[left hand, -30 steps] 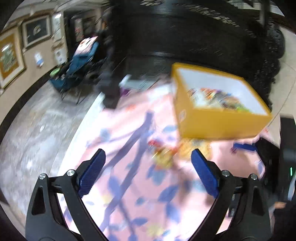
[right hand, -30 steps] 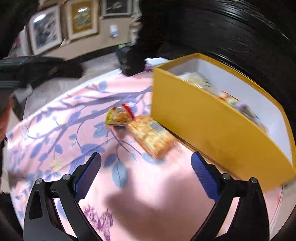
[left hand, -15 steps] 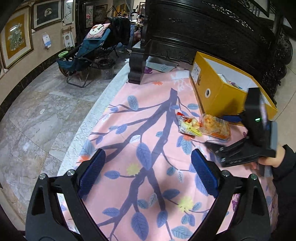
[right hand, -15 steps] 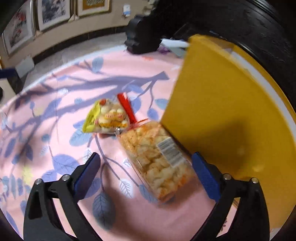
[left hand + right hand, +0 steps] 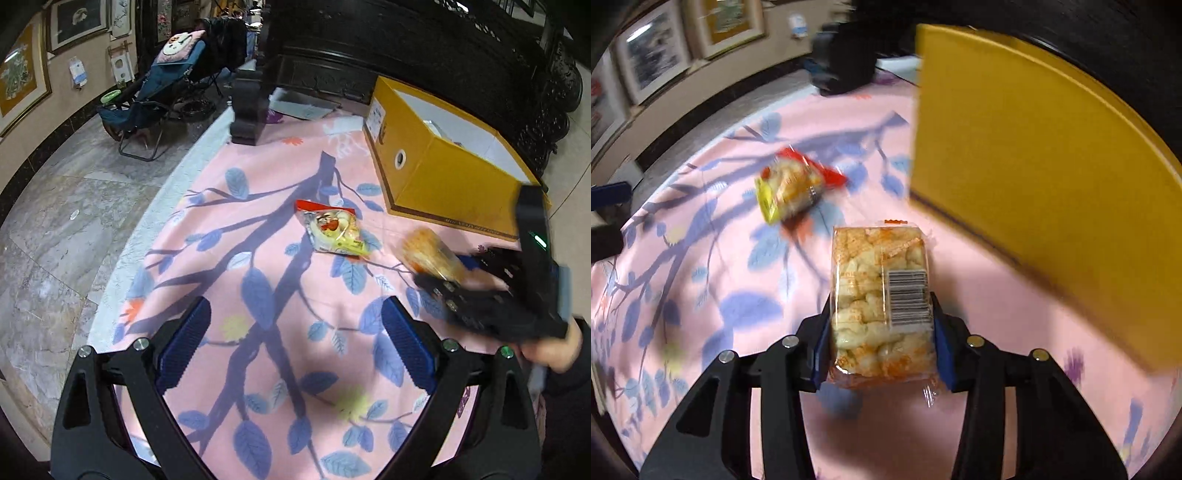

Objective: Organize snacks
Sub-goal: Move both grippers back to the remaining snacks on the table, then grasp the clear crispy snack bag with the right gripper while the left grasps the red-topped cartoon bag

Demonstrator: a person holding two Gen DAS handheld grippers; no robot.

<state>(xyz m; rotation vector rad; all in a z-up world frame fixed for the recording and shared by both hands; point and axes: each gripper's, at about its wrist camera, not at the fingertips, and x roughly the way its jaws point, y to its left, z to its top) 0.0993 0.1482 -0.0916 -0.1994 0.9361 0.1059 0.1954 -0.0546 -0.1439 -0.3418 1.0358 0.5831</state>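
My right gripper point(image 5: 878, 332) is shut on a clear pack of orange puffed snacks point(image 5: 879, 291), held just above the pink leaf-print cloth point(image 5: 701, 258); the pack also shows blurred in the left wrist view point(image 5: 428, 254). A yellow-and-red snack bag point(image 5: 790, 188) lies on the cloth to its left, seen in the left wrist view point(image 5: 334, 230) too. The open yellow box point(image 5: 1034, 147) stands close on the right, with snacks inside point(image 5: 436, 129). My left gripper point(image 5: 295, 350) is open and empty, hovering over the cloth nearer the front edge.
A dark carved cabinet point(image 5: 406, 48) stands behind the box. A dark wooden post point(image 5: 247, 107) sits at the cloth's far edge. A folding chair point(image 5: 159, 92) is on the marble floor to the left. The table edge drops off at left.
My right gripper moved onto the puffed-snack pack and closed on it, lifting it slightly. My left gripper drew back from the box and stays open.
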